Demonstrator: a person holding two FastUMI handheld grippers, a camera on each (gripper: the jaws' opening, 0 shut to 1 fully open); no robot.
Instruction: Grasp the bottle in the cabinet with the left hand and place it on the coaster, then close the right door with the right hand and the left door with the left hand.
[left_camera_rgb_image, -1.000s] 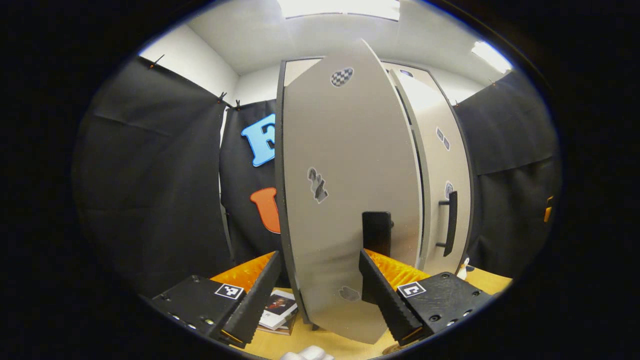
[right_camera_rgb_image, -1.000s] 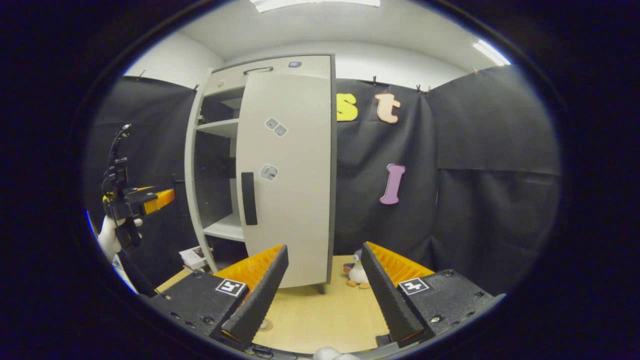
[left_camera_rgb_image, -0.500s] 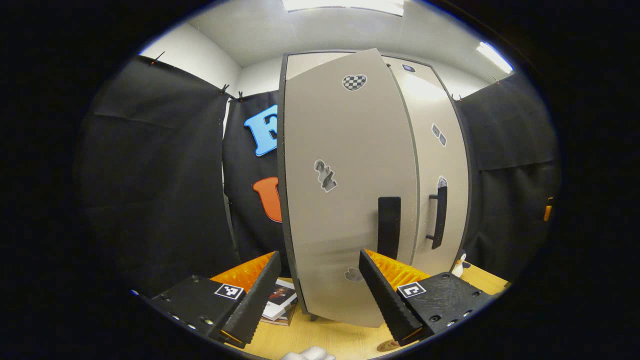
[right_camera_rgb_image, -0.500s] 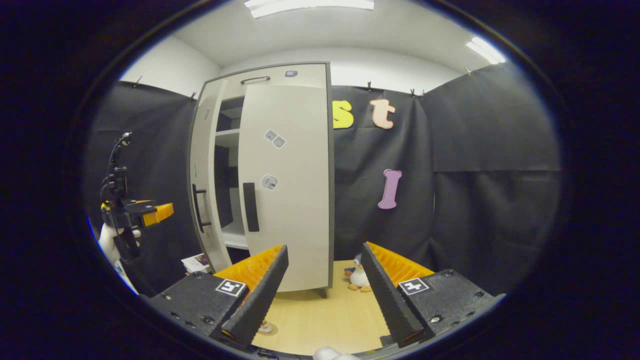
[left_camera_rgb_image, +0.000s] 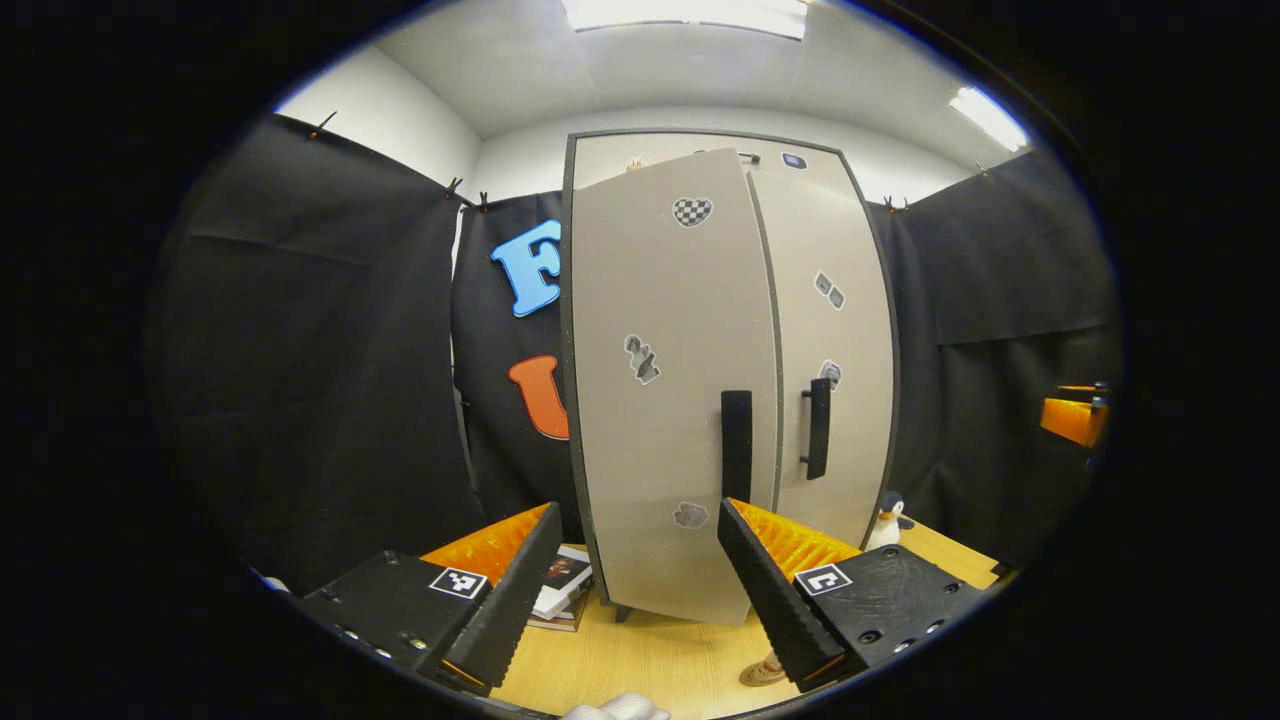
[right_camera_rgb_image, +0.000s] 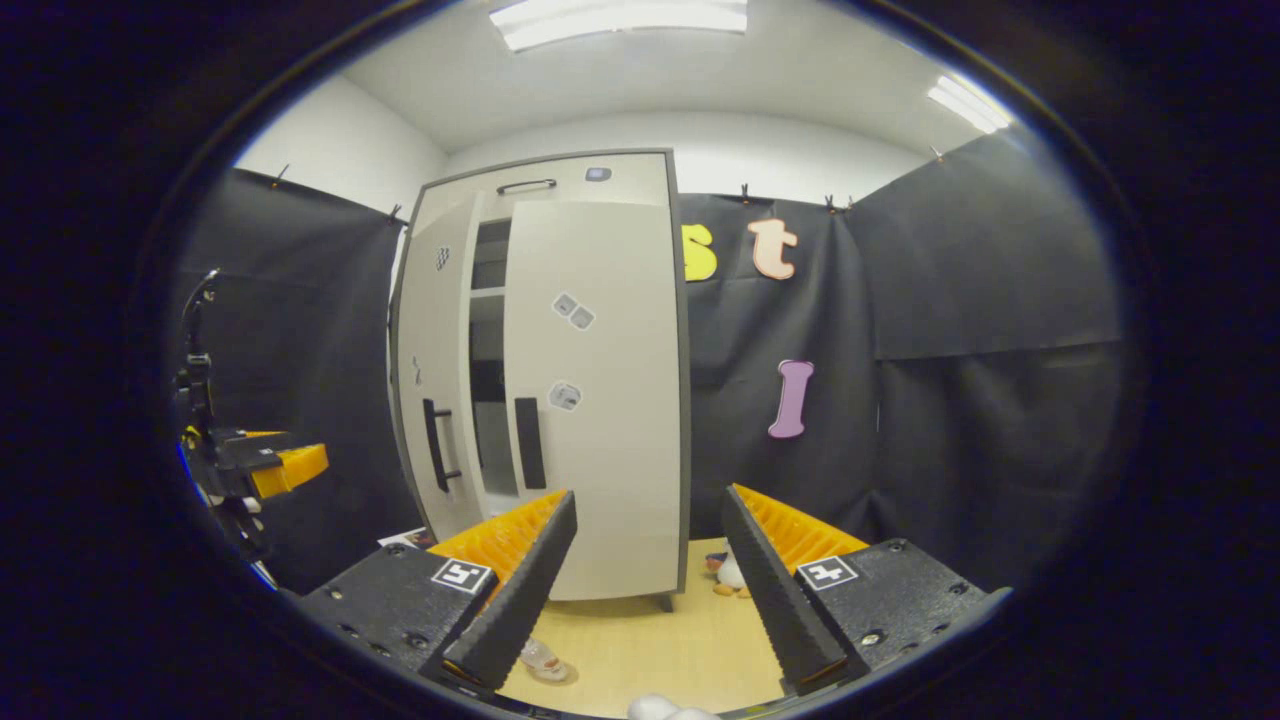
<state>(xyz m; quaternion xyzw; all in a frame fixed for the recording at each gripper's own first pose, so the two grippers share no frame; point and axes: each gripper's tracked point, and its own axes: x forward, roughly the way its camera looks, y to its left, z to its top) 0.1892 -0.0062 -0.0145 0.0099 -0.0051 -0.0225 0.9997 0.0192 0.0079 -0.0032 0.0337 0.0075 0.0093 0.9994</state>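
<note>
The left gripper (left_camera_rgb_image: 635, 585) hangs released before the cabinet (left_camera_rgb_image: 720, 380); its left door (left_camera_rgb_image: 660, 400) stands slightly ajar, the right door (right_camera_rgb_image: 600, 400) shut; the right gripper (right_camera_rgb_image: 645, 590) gapes, holding nothing; the bottle (right_camera_rgb_image: 545, 660) sits on the table (right_camera_rgb_image: 650, 640).

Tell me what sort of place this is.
Likely a staged recording booth: black cloth walls surround a two-door cabinet standing on a wooden tabletop, with a penguin toy beside it.
</note>
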